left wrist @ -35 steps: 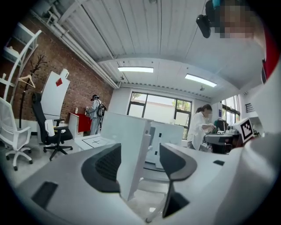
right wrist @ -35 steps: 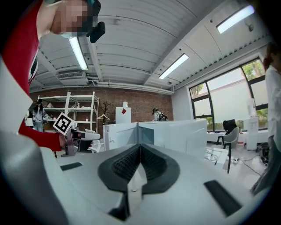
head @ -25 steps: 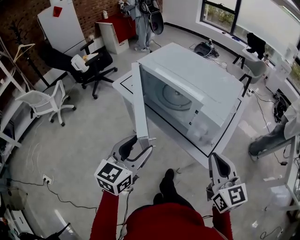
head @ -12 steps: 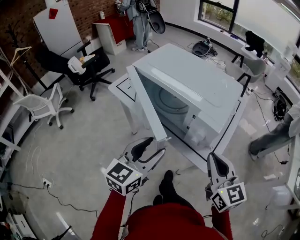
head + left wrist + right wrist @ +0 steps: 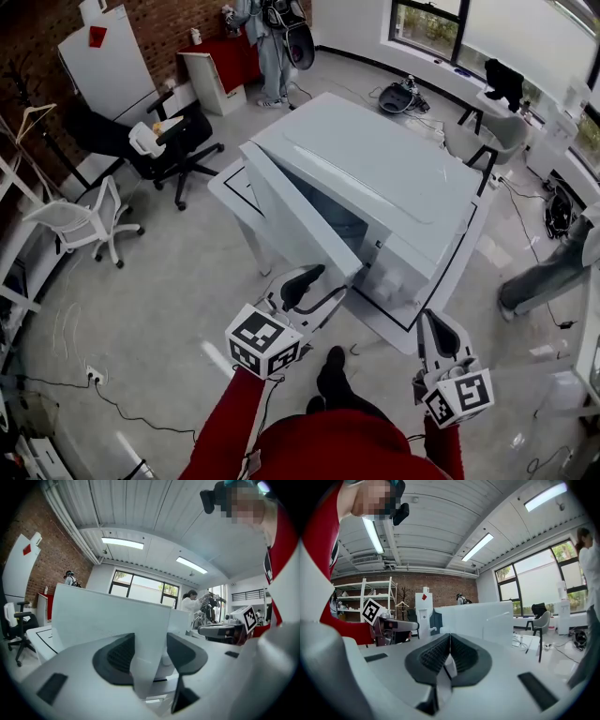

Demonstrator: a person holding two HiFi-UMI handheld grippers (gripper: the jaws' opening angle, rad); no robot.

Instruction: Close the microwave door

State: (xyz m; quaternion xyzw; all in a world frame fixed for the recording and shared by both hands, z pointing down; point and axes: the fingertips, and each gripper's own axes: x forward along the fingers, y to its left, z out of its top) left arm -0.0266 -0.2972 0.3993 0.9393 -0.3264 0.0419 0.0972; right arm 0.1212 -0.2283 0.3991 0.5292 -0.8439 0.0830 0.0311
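While microwave [image 5: 394, 169] sits on white table [image 5: 228, 181], grey floor [image 5: 159, 281] round it, L gripper [image 5: 317, 281] jaws, just closing, loosely straddle door [image 5: 291, 220] edge; R gripper [image 5: 437, 330] jaws together, empty.

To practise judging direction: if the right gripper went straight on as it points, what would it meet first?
Probably the microwave: the right gripper points at its front, nothing shows between, though depth is unclear.

We hold the left gripper [image 5: 328, 283] forward and nearly level, on a left arm [image 5: 223, 427] in a red sleeve. Its jaws stand apart and have just been closing. The edge of the microwave door [image 5: 292, 217] stands between them, with one pad clear of it. The right gripper [image 5: 433, 323] sits low, close to our body. Its jaws are fully together, with nothing between them.
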